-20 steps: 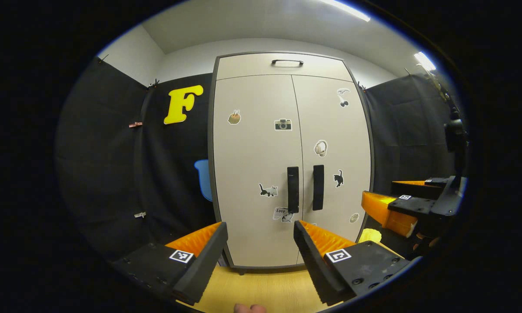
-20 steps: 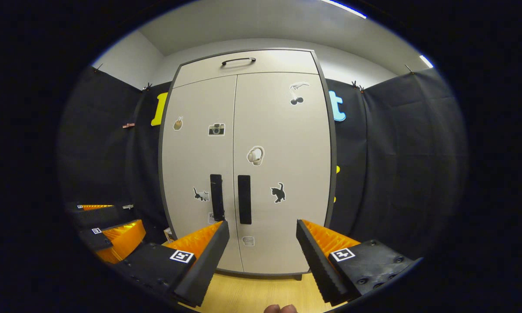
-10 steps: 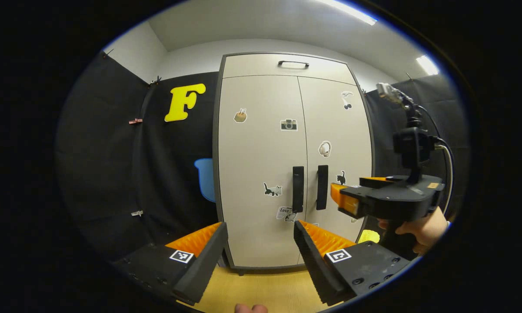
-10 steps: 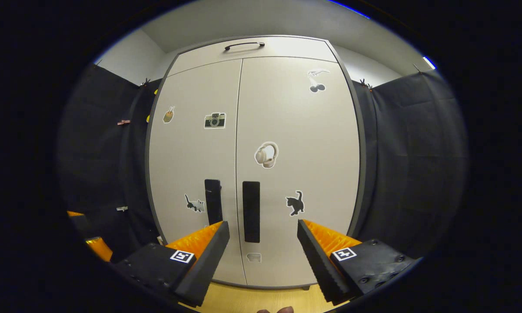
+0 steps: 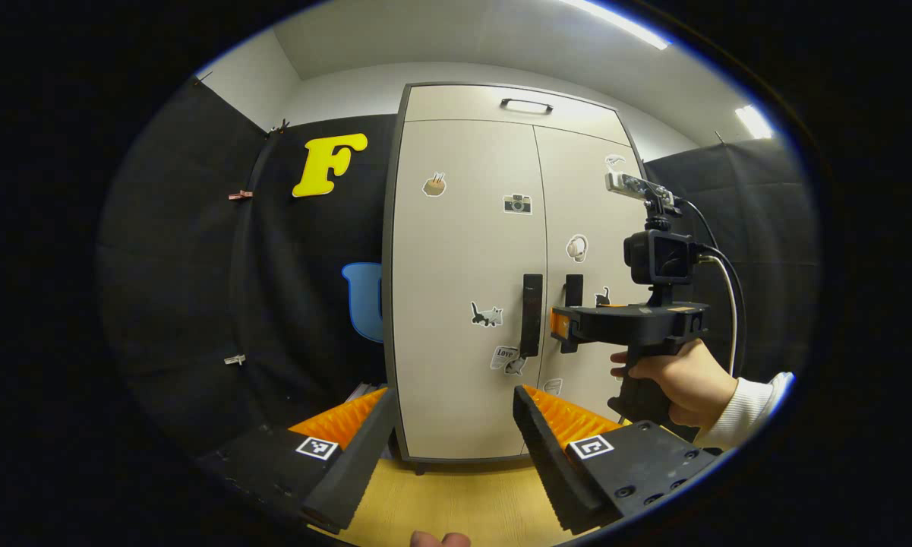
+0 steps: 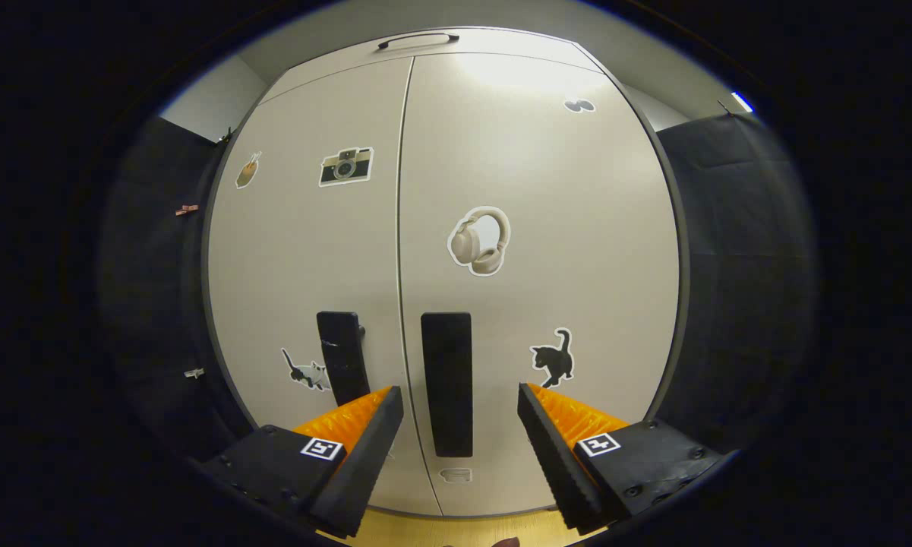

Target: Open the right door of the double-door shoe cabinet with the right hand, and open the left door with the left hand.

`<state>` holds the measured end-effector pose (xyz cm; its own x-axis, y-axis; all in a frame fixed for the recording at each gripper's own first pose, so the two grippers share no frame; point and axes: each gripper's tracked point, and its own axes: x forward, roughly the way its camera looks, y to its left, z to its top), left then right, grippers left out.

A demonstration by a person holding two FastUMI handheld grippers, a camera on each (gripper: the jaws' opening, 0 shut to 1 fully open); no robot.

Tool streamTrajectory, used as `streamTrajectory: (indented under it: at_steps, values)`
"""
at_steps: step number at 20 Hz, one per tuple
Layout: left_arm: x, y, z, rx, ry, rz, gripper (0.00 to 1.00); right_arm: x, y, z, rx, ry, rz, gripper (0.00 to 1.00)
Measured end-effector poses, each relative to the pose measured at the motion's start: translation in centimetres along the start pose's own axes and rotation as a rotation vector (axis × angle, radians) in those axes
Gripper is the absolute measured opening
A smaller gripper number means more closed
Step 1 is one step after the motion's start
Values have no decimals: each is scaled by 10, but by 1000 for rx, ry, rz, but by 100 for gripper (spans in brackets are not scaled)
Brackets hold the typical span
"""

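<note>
the right gripper (image 6: 459,406) is hanging with its fingers spread wide and gripping nothing, pointing straight at the right door handle (image 6: 446,382), which is showing in the gap between them; whether a fingertip is touching it i cannot tell. in the left gripper view that same gripper (image 5: 563,328) is sitting close in front of the right door (image 5: 586,266), with a hand (image 5: 676,380) in a white sleeve (image 5: 744,410) wrapped around its grip and a small camera (image 5: 659,257) with a cable riding on top. the left gripper (image 5: 452,422) is hanging well back from the cabinet, fingers also spread and holding nothing, aimed low at the left door (image 5: 463,289). both doors of the shoe cabinet (image 5: 425,102) are sitting flush and closed, the left door handle (image 5: 531,315) just beside the centre seam. stickers are dotting the fronts: a headphone sticker (image 6: 480,241), a black cat sticker (image 6: 554,358) and a camera sticker (image 6: 345,165). a top drawer handle (image 5: 526,105) is sitting above the doors. black cloth (image 5: 197,289) is crowding the cabinet's left edge and hanging close on the right, while wooden floor (image 5: 456,501) is lying open in front.
</note>
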<state>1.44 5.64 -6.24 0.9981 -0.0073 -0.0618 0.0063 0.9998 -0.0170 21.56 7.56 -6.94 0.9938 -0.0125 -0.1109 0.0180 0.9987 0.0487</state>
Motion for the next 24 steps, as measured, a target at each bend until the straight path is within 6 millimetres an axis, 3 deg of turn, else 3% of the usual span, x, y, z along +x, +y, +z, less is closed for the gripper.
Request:
streamTrajectory:
  at_steps: [2, 4, 7, 8, 9, 12, 16, 22, 23, 24]
  values:
    - [-1, 3, -6, -8, 11, -6, 95, 9, 1, -4, 15, 9, -8, 91]
    - [0, 8, -10, -15, 18, -7, 95, 16, 1, -11, 11, 30, -22, 80]
    - [1, 13, -13, -23, 22, -8, 95, 22, 5, -15, 0, 37, -21, 52]
    - [1, 14, -14, -25, 23, -9, 95, 23, 5, -15, 0, 37, -32, 52]
    - [1, 16, -16, -27, 28, -8, 95, 25, 5, -15, -17, 34, -39, 38]
    - [-1, 16, -17, -25, 30, -10, 95, 24, 7, -16, -31, 37, -30, 38]
    - [-8, 15, -18, -37, 34, -11, 95, 24, 6, -16, -45, 42, -8, 21]
    - [-25, 8, -16, -35, 24, -3, 94, 25, 5, -15, -10, 32, -19, 21]
    - [-29, 8, -17, -38, 24, 3, 94, 24, 6, -14, 0, 40, -15, 13]
    - [-33, 9, -16, -42, 24, 10, 95, 24, 6, -16, -8, 45, -12, 13]
